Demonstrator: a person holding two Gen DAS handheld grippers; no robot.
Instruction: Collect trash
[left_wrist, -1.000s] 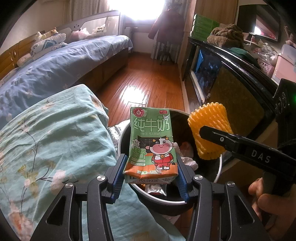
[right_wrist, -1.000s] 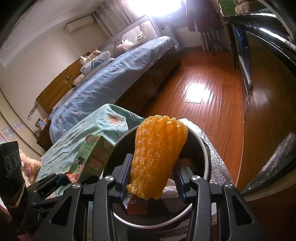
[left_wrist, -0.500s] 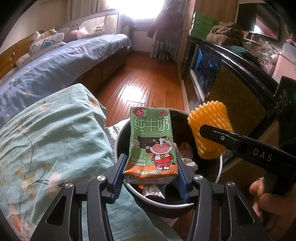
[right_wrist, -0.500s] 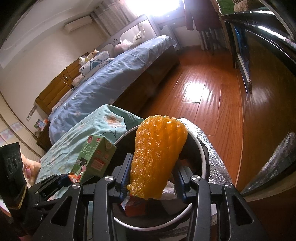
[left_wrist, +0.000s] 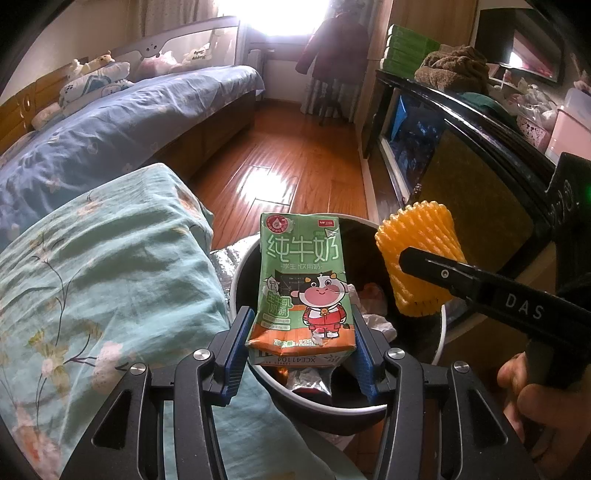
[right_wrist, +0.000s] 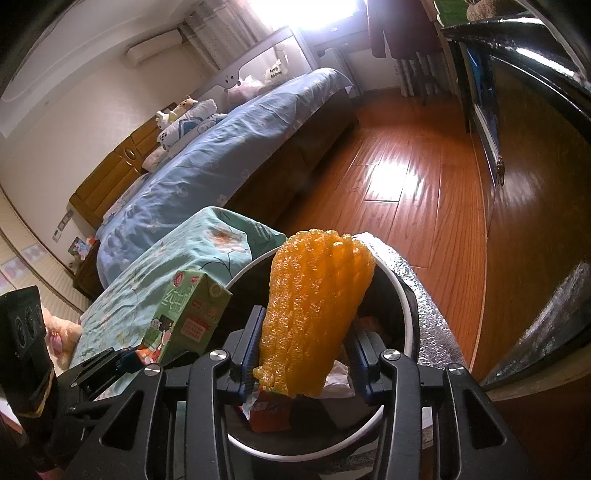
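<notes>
My left gripper (left_wrist: 301, 349) is shut on a green milk carton (left_wrist: 303, 280) with a cartoon cow, held upright over the near rim of a round black trash bin (left_wrist: 236, 280) with a white rim. My right gripper (right_wrist: 304, 360) is shut on an orange foam fruit net (right_wrist: 317, 310), held above the same bin (right_wrist: 404, 314). In the left wrist view the orange net (left_wrist: 417, 254) hangs over the bin's right side, and a hand (left_wrist: 546, 406) holds that gripper's handle. The right wrist view shows the carton (right_wrist: 184, 317) at the bin's left edge. Wrappers and crumpled paper (left_wrist: 373, 317) lie inside the bin.
A teal floral quilt (left_wrist: 92, 288) lies left of the bin. Behind it stands a bed with blue bedding (left_wrist: 110, 136). Wooden floor (left_wrist: 295, 155) stretches ahead. A dark cabinet (left_wrist: 461, 147) with piled items runs along the right. Silver foil sheeting (right_wrist: 424, 295) wraps around the bin's far side.
</notes>
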